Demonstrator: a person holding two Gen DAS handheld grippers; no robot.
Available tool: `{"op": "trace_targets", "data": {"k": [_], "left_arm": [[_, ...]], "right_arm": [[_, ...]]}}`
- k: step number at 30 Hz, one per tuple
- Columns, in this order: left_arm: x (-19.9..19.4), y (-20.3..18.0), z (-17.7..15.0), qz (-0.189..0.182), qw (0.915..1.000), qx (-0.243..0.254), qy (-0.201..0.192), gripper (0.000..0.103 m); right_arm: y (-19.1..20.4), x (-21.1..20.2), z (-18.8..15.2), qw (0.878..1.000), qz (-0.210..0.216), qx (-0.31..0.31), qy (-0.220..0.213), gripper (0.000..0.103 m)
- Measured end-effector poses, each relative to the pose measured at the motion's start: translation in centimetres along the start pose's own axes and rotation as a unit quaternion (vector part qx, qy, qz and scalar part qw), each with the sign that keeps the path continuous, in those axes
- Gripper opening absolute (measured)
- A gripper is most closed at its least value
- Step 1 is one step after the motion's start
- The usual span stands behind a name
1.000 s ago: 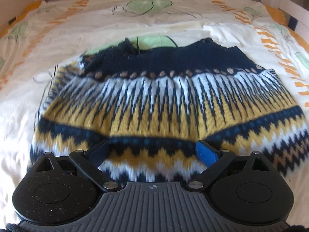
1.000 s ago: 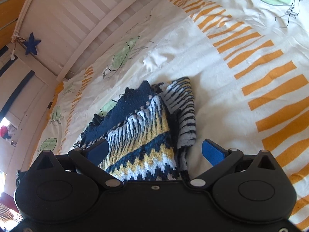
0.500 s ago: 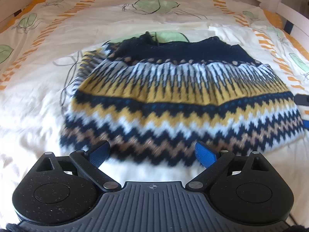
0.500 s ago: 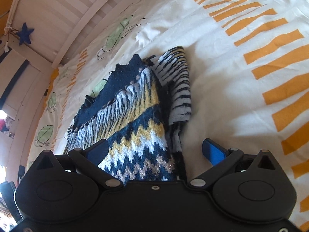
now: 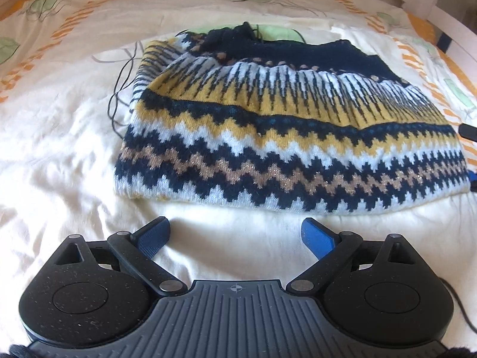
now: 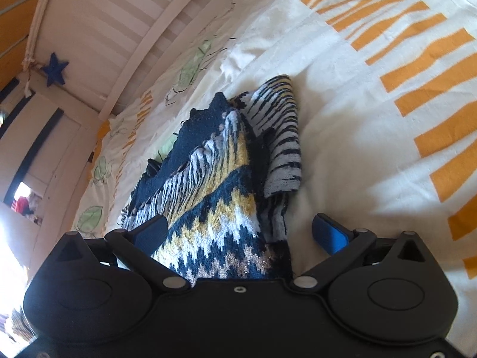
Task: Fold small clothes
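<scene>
A small knitted sweater (image 5: 286,137) in navy, yellow, white and tan zigzags lies folded on the bed sheet (image 5: 59,179). My left gripper (image 5: 235,235) stands open a short way in front of its near edge, with only sheet between the fingers. The right gripper (image 6: 238,232) is open at the sweater's right end, and the sweater (image 6: 220,203) lies between its spread fingers, the blue pads apart from the knit. A folded sleeve (image 6: 280,137) rests along that side. The tip of the right gripper (image 5: 468,132) shows at the right edge of the left wrist view.
The sheet (image 6: 372,119) is cream with orange stripes and green leaf prints. A white slatted bed rail (image 6: 125,29) runs behind, with a blue star (image 6: 55,68) hanging on it. A thin dark yarn strand (image 5: 119,89) trails left of the sweater.
The left gripper has drawn back from over the sweater's hem to bare sheet in front of it. The sweater's lower band now lies flat. The right gripper shifted slightly at the sweater's end.
</scene>
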State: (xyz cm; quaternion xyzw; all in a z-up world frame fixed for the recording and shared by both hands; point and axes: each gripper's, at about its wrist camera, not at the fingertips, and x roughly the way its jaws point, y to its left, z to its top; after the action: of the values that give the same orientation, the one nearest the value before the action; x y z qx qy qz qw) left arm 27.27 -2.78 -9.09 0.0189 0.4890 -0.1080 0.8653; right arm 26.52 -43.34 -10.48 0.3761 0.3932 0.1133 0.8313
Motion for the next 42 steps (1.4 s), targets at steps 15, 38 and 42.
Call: {"op": "trace_targets", "data": {"k": [15, 38, 42], "left_arm": [[-2.1, -0.1, 2.2, -0.039, 0.9989, -0.003, -0.025, 0.094], [-4.7, 7.7, 6.7, -0.008, 0.9909, -0.117, -0.066, 0.094], [-6.1, 9.4, 7.2, -0.014, 0.9865, -0.142, -0.079, 0.094]], "right_arm": [[0.5, 3.4, 2.5, 1.000, 0.005, -0.007, 0.000, 0.103], [8.4, 3.9, 2.9, 0.992, -0.103, -0.068, 0.002, 0.041], [13.2, 3.9, 3.3, 0.987, -0.113, -0.118, -0.009, 0.041]]}}
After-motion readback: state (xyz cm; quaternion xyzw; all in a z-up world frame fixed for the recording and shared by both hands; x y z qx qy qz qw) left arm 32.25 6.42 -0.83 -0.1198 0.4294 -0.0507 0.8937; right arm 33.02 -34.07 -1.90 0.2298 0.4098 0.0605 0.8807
